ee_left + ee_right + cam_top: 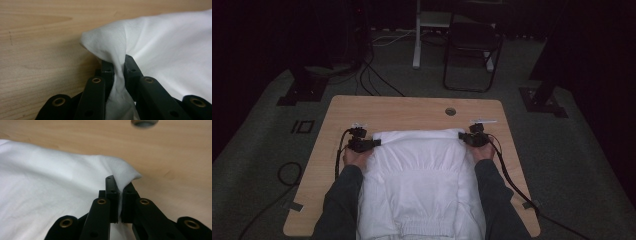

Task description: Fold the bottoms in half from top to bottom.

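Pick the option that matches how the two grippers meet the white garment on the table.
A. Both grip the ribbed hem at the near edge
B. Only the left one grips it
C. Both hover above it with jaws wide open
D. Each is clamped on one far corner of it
D: the left gripper and the right gripper each pinch a fold of the white garment at a far corner.

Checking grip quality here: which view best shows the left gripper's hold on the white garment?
The left gripper view: the left gripper pinches a bunched corner of the white garment up close. The high view shows that gripper small at the garment's far left corner; the right gripper view shows more cloth.
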`<move>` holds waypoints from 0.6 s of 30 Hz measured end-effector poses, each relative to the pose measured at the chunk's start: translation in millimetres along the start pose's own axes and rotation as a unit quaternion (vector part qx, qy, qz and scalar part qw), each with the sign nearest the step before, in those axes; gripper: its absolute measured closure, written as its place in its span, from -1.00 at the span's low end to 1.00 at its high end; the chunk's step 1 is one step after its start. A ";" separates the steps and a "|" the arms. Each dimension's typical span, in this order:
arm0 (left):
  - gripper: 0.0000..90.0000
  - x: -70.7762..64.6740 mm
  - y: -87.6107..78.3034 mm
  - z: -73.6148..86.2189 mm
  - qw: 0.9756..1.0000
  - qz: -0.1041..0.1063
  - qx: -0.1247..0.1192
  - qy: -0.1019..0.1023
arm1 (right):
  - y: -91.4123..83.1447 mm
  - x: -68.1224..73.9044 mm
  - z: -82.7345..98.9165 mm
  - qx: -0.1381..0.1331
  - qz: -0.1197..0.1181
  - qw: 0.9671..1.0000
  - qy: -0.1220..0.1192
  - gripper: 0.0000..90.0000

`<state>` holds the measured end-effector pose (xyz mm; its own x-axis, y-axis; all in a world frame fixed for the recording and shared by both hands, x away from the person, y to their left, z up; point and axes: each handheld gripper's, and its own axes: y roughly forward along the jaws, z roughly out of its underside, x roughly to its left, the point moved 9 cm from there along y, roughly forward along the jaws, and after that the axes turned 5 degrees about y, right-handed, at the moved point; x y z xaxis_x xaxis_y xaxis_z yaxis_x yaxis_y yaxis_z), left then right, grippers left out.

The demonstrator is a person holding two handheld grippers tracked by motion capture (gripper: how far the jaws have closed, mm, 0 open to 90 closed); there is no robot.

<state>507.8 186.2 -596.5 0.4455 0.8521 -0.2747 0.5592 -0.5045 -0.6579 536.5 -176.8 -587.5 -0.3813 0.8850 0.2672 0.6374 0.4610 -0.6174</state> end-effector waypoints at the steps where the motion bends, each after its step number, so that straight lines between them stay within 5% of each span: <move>1: 0.83 0.1 -3.1 -3.2 1.000 0.003 -0.007 -0.003 | -2.8 0.1 -3.5 -0.005 0.000 1.000 -0.006 0.93; 5: 0.83 -1.9 -20.3 -25.9 0.998 0.015 -0.054 -0.001 | -11.2 2.4 -19.6 -0.026 0.001 1.000 -0.015 0.93; 8: 0.83 -8.0 -36.7 -48.9 0.995 0.018 -0.093 0.005 | -27.1 6.4 -43.2 -0.075 -0.004 0.997 -0.011 0.93; 10: 0.83 -11.3 -42.6 -55.6 0.995 0.015 -0.099 0.009 | -35.5 10.6 -52.9 -0.091 -0.005 0.996 -0.018 0.93; 13: 0.83 -13.8 -46.4 -52.1 0.995 0.021 -0.098 0.010 | -41.1 14.2 -52.4 -0.088 -0.005 0.995 -0.044 0.93; 18: 0.83 -22.3 -58.1 -37.4 0.994 0.035 -0.101 0.026 | -53.6 18.2 -36.6 -0.091 -0.029 0.994 -0.052 0.92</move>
<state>491.6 191.3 -525.9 0.5215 0.8078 -0.2747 0.6524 -0.5850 -0.4819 519.9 -183.0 -522.5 -0.4824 0.8490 0.2154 0.7186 0.5242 -0.4569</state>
